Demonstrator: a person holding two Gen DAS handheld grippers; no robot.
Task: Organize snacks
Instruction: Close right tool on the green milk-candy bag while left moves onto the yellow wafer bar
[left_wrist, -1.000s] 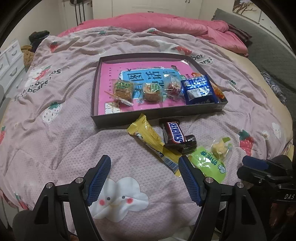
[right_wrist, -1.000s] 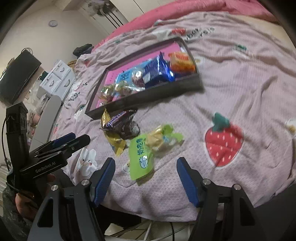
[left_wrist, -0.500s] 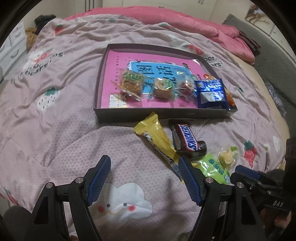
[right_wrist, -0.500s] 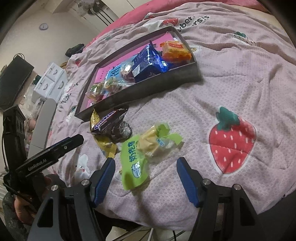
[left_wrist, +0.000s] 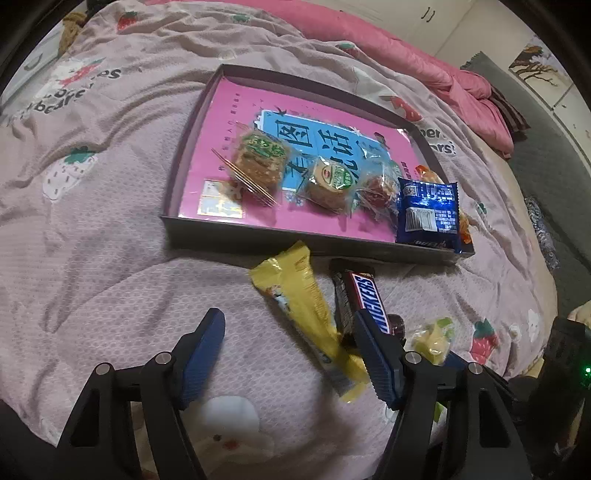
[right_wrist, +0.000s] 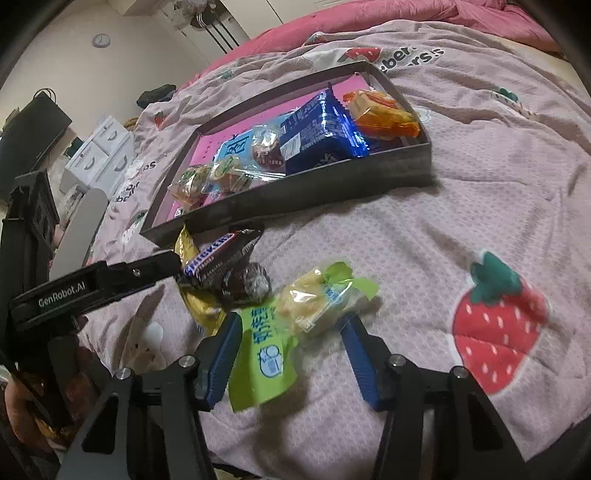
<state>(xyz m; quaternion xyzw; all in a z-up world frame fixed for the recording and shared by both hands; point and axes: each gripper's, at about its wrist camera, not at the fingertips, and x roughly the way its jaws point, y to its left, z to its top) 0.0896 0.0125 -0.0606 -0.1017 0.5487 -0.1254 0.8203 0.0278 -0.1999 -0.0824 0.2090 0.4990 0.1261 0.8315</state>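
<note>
Both grippers brought lower and nearer the loose snacks than a second ago, right gripper (right_wrist: 290, 354) jaws just narrowed around the crinkly green packet (right_wrist: 264, 350), unpressed, left gripper (left_wrist: 291, 356) apart over the glossy yellow wrapper (left_wrist: 306, 314), flat rectangular tray (left_wrist: 236, 236) beyond on the quilted bedspread (left_wrist: 110, 277).

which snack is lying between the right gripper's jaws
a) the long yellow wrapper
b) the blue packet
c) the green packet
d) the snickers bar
c: in the right wrist view the green packet lies on the bedspread between the right gripper's jaws, which have just been closing but do not yet press on it; the Snickers bar lies farther off.
</note>
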